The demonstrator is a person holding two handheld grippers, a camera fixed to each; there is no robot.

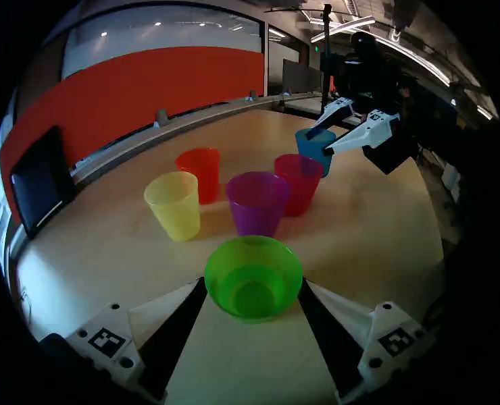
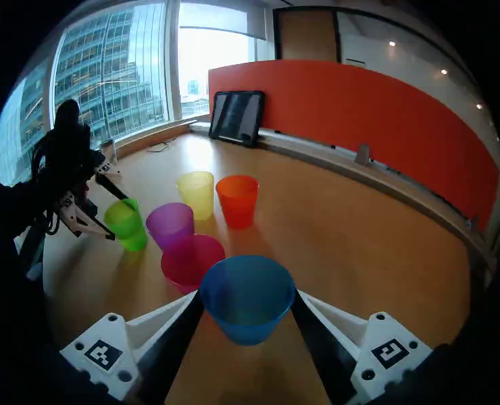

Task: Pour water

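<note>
My left gripper [image 1: 253, 297] is shut on a green cup [image 1: 253, 277], which stands upright near the table's front edge; the same green cup [image 2: 126, 223] sits far left in the right gripper view, held by that left gripper [image 2: 119, 226]. The right gripper [image 2: 247, 304] is shut on a blue cup [image 2: 247, 297]; from the left gripper view that blue cup [image 1: 315, 150] is at the back right between the right gripper's [image 1: 324, 143] white fingers. Between them stand a purple cup [image 1: 257, 202], a red-pink cup [image 1: 298, 182], an orange cup [image 1: 200, 173] and a yellow cup [image 1: 174, 204].
The cups stand on a long wooden table [image 1: 358, 229]. A dark tablet [image 2: 236, 116] leans at the table's far end against an orange wall panel [image 2: 358, 108]. A person in dark clothes [image 2: 64, 148] is at the left by large windows.
</note>
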